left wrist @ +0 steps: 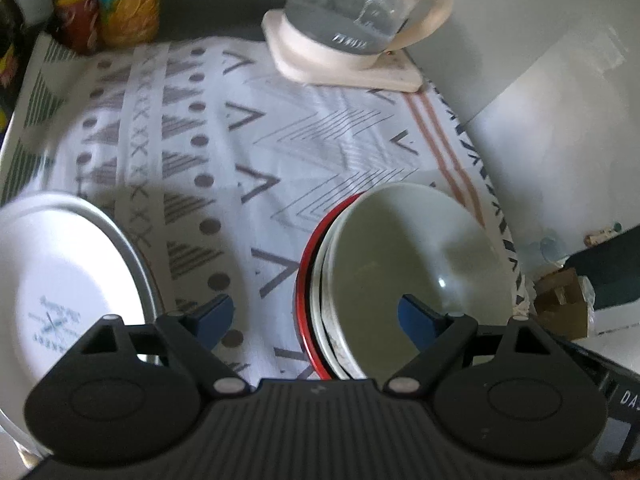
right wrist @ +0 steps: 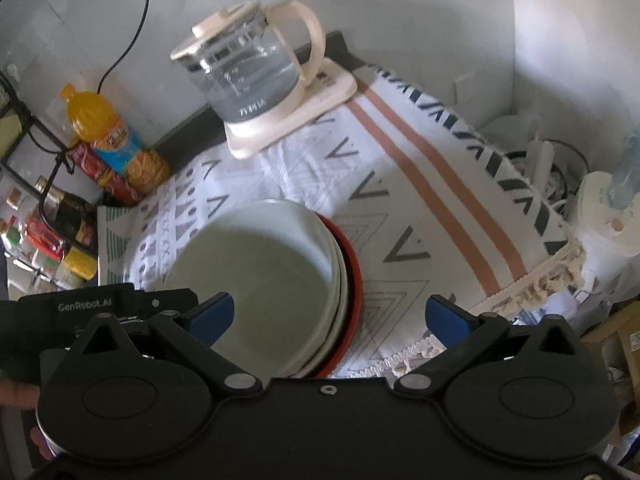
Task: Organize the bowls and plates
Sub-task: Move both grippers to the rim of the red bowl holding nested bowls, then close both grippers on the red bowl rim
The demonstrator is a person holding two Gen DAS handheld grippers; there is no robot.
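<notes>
A stack of bowls sits on the patterned cloth: a pale green-grey bowl [left wrist: 416, 264] on top, a white one under it, a red-rimmed one [left wrist: 304, 280] at the bottom. It also shows in the right wrist view [right wrist: 260, 276], with the red rim [right wrist: 354, 280]. A white plate [left wrist: 60, 280] with a blue mark lies at the left. My left gripper [left wrist: 316, 320] is open and empty, its right finger over the top bowl. My right gripper [right wrist: 332, 318] is open and empty, astride the stack's right edge.
A glass kettle [right wrist: 248, 64] on a cream base stands at the back of the cloth [right wrist: 420, 208]. An orange juice bottle [right wrist: 116, 144] and a red can stand at the back left. A white appliance [right wrist: 604, 208] and clutter lie past the table's right edge.
</notes>
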